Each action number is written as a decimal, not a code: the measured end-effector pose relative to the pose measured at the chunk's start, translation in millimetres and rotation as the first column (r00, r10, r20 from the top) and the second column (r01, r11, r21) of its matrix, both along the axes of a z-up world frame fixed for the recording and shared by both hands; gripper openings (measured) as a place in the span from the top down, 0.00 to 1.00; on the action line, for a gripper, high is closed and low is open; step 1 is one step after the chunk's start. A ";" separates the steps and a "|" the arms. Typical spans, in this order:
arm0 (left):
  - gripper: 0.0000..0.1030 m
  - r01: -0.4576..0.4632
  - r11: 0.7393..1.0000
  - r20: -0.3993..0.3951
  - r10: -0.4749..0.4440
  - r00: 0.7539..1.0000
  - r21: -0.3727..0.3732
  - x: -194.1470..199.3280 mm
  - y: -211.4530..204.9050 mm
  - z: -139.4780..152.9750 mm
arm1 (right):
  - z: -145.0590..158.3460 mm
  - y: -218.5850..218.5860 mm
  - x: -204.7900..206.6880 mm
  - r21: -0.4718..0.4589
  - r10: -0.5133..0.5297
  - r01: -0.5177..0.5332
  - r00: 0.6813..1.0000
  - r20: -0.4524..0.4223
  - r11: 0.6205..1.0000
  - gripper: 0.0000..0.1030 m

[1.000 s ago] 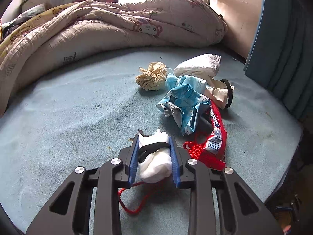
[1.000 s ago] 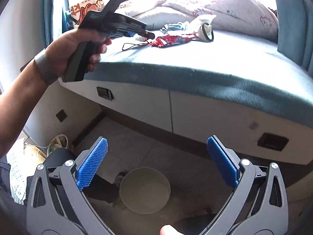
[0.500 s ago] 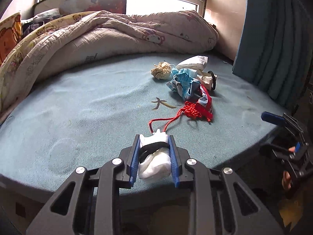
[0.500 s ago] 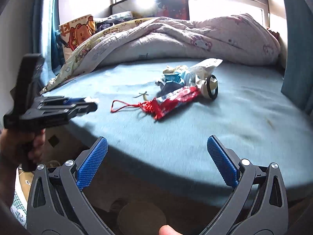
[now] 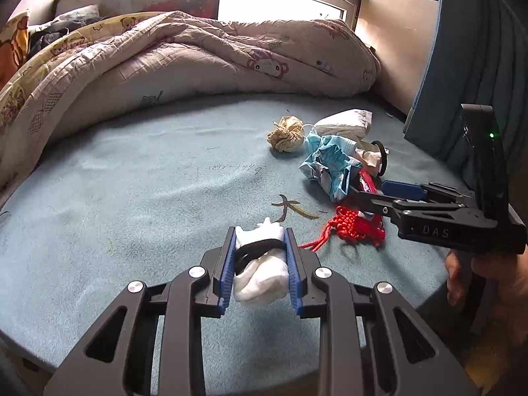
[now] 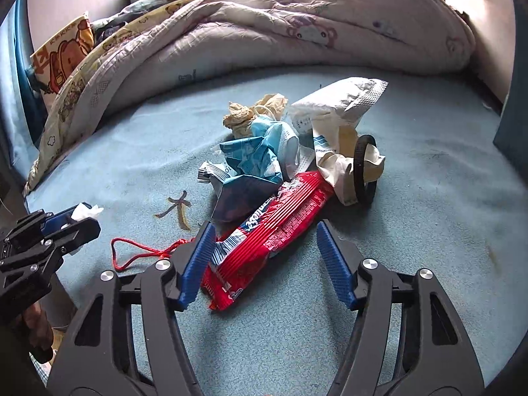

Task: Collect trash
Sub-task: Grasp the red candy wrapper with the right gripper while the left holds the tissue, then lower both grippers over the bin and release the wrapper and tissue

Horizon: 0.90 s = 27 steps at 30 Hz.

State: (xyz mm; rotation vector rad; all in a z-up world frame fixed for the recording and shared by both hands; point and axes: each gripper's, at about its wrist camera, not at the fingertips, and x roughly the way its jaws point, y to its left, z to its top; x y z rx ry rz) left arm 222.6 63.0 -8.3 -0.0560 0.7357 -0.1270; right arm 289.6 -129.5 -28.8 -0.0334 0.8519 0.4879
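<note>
Right wrist: red wrapper (image 6: pixel 264 241) label legible | left wrist: mostly hidden

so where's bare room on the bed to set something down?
Free: the wide blue sheet between the quilt and the trash pile, and the strip right of the black ring toward the curtain. Crowded: the pile, with the closing right gripper astride the red wrapper.

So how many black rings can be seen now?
2. One black ring wraps the white tissue wad held in the left gripper; another lies against the cream wrapper. More could be hidden.
</note>
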 end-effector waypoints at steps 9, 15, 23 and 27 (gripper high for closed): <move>0.75 -0.002 0.999 -0.012 0.002 1.000 -0.038 21.3 -14.9 -11.8 | 3.9 -4.8 -11.1 -0.011 0.046 -0.046 0.997 0.054 0.999 0.67; 0.75 -0.001 0.999 0.039 0.002 0.999 -0.033 -1.7 -18.7 5.6 | 35.6 -22.7 -30.0 0.020 0.032 -0.036 0.989 0.145 0.999 0.67; 0.75 -0.008 1.000 0.092 0.010 0.996 -0.020 -33.5 -21.2 48.3 | 89.7 -51.4 -40.6 0.148 -0.027 -0.001 0.981 0.192 0.989 0.67; 0.75 0.001 1.000 0.114 0.000 0.993 -0.007 -55.6 -30.2 62.1 | 113.2 -56.0 -50.1 0.139 -0.022 -0.007 0.979 0.201 0.990 0.67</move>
